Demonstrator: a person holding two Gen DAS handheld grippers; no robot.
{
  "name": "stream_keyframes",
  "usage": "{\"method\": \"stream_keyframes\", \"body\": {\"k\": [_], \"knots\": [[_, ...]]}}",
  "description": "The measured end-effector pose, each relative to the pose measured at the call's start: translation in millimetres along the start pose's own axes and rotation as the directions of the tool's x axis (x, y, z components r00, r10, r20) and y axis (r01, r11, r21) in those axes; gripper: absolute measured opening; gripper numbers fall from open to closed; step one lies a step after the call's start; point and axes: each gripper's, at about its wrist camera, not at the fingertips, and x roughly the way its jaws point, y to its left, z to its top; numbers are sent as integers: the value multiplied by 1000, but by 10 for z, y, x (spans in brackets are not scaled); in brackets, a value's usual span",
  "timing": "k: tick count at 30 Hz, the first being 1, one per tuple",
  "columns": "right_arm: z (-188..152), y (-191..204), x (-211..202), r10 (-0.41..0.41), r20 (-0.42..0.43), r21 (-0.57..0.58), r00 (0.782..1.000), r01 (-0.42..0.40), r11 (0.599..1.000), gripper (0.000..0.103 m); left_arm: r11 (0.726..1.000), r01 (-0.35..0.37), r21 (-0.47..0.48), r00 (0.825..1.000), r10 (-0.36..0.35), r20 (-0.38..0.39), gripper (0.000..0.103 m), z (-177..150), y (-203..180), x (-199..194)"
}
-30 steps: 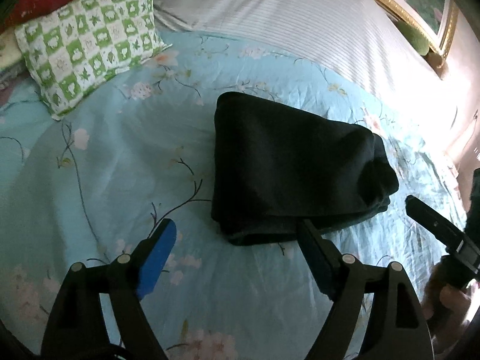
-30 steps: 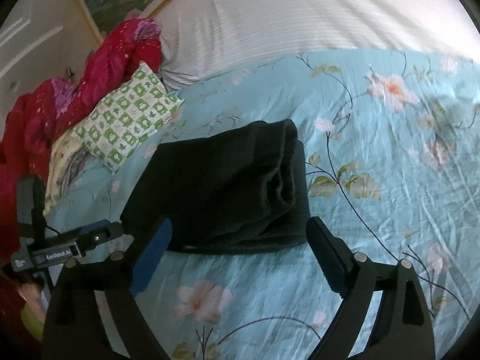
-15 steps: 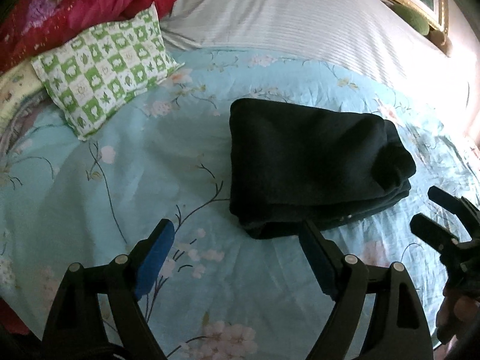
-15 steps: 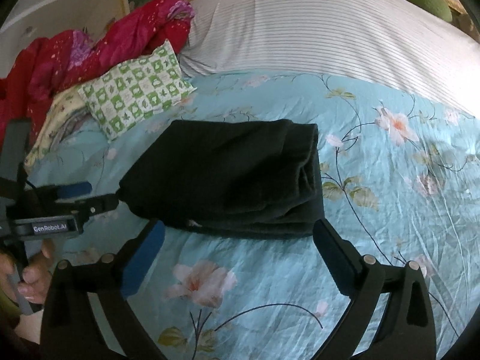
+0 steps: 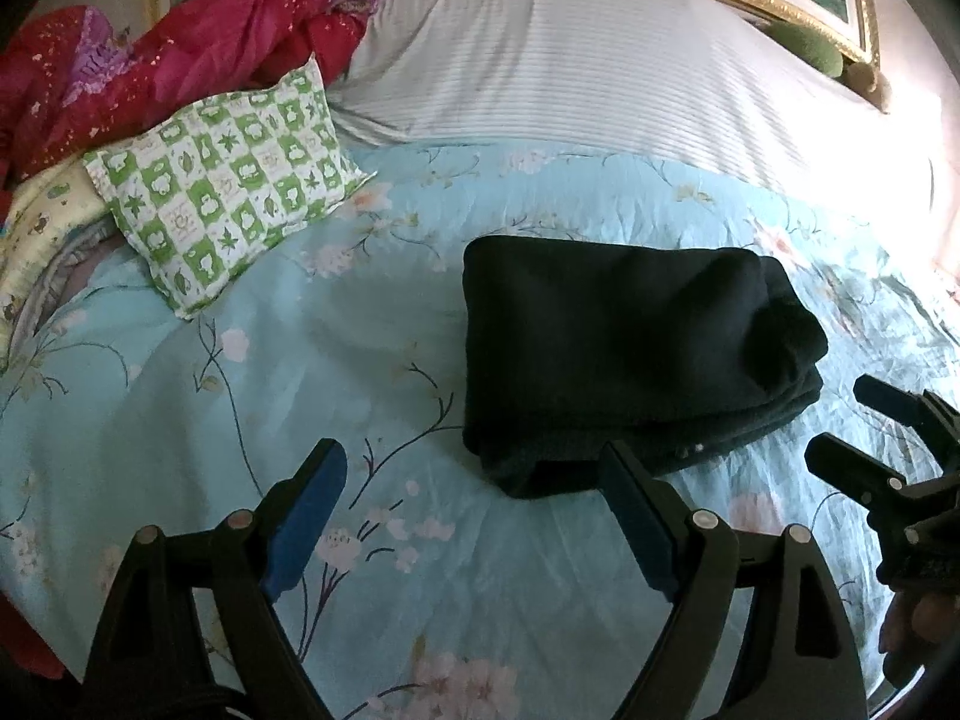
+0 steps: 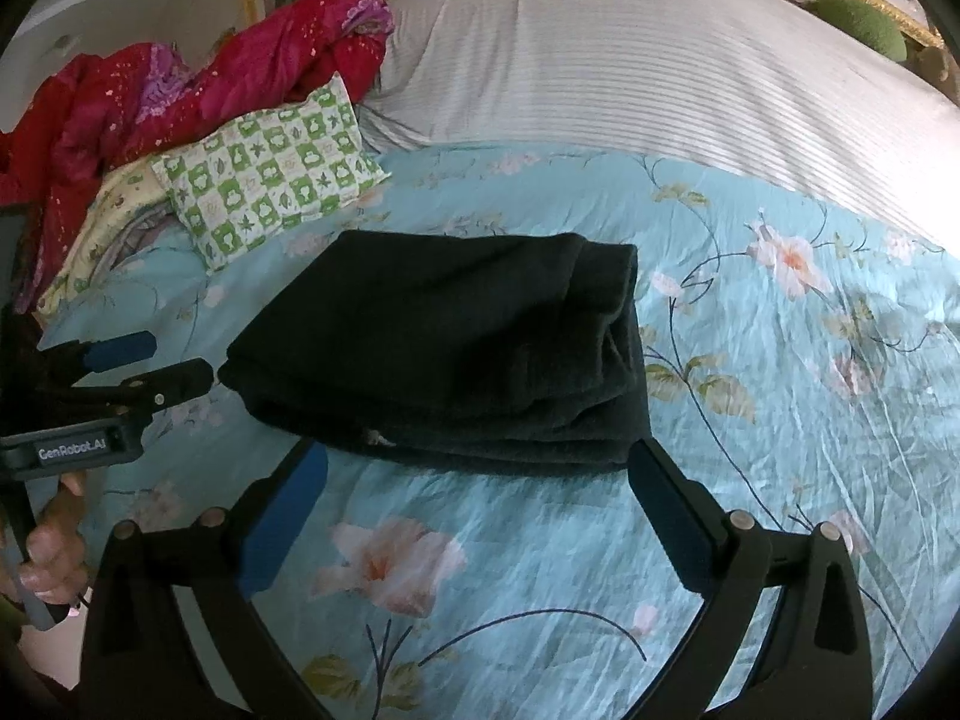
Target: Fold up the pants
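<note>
Pants [image 5: 624, 354] dark, already folded into a thick compact stack, lying on the blue floral bedspread [image 5: 240, 396] near the middle of the bed, well apart from the green checked pillow [image 5: 228, 192] and the red bedding [image 5: 168, 54] heaped at the head.

Left gripper [image 5: 474, 516] hovers just short of the stack's near corner, wide open, nothing between the pads. Its right finger overlaps the stack's near edge in the left wrist view; contact cannot be told.

Right gripper [image 6: 480, 516] also just short of the stack, jaws opening to about their widest, empty; bare bedspread and a printed flower between the fingers [image 6: 282, 516].

Judgement: folding looks finished or nearly so; the step in hand reads as release and back-off, or a last tidy.

Doing it well:
- Keep both grippers spread until well apart from the cloth, so no pad snags a layer.
- Pull back along the bedspread's plane, not up through the overhanging fold.
- Right-hand end of the stack looks bulged and rolled, layers uneven. If tidying, press flat from above instead of pinching.
- Thick soft fabric will likely spring back; light, even pressure.

Risk: dragging the near hem and opening the fold.
</note>
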Motion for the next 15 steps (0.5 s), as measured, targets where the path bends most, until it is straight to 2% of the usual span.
{"method": "stream_keyframes", "body": {"k": [11,15], "knots": [[-83,6,84,-3,43,0,999,3,1000,103,999,-4,44,1000,4,-15,89,-103,-120,202],[-102,23,145,0,29,-2,1000,0,1000,103,999,-3,43,1000,4,-17,89,-101,-118,213]]}}
